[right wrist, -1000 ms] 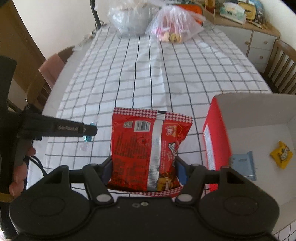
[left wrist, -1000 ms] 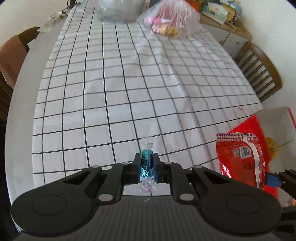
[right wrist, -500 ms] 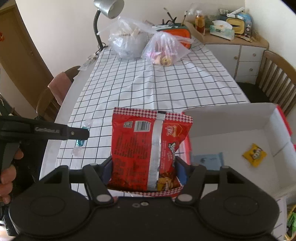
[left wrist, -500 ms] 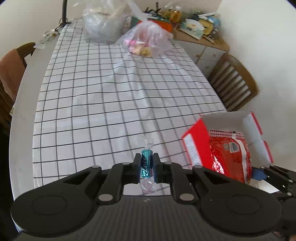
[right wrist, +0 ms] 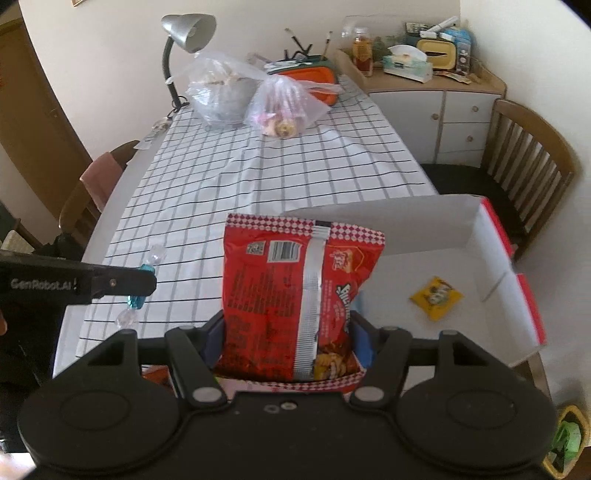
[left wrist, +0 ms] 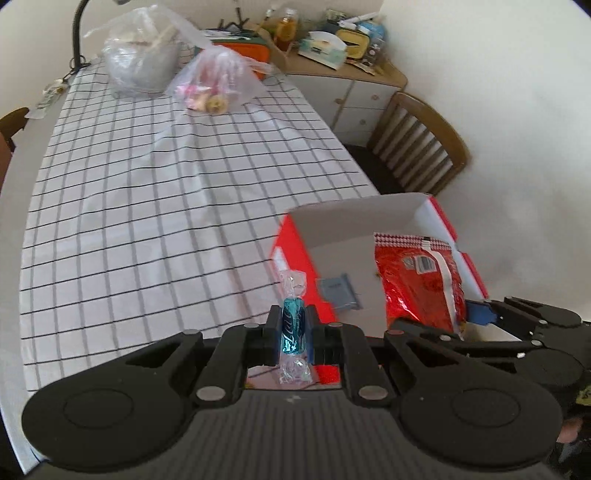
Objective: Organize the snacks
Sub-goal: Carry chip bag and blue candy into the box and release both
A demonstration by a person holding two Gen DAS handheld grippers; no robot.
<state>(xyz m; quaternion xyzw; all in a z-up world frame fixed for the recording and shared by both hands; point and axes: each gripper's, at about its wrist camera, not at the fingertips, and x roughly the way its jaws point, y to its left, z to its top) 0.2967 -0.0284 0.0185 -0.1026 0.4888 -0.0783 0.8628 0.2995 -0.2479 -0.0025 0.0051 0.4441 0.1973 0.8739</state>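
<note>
While the left gripper (left wrist: pixel 291 328) pinches a blue twist-wrapped candy (left wrist: pixel 293 325) upright between its jaws, held in the air at the near left edge of the open red box (left wrist: pixel 295 254), the right gripper (right wrist: pixel 288 332) is clamped on a red snack bag (right wrist: pixel 295 291), its printed back facing the camera, held up over the box's white floor. Inside the box lie a small blue packet (left wrist: pixel 338 290) near the left wall and a yellow packet (right wrist: pixel 436 297) farther right, well apart from each other. Beyond the box stretches the black-and-white checked tablecloth (right wrist: pixel 277 166). At the table's far end sit two clear plastic bags touching side by side, a grey-looking one (right wrist: pixel 221 96) and one with pink contents (right wrist: pixel 282 107), with an orange container (right wrist: pixel 314 75) behind them and a silver desk lamp (right wrist: pixel 186 31) at the far left corner. A wooden chair (right wrist: pixel 524 166) stands off to the right, before a cluttered sideboard (right wrist: pixel 424 96).
</note>
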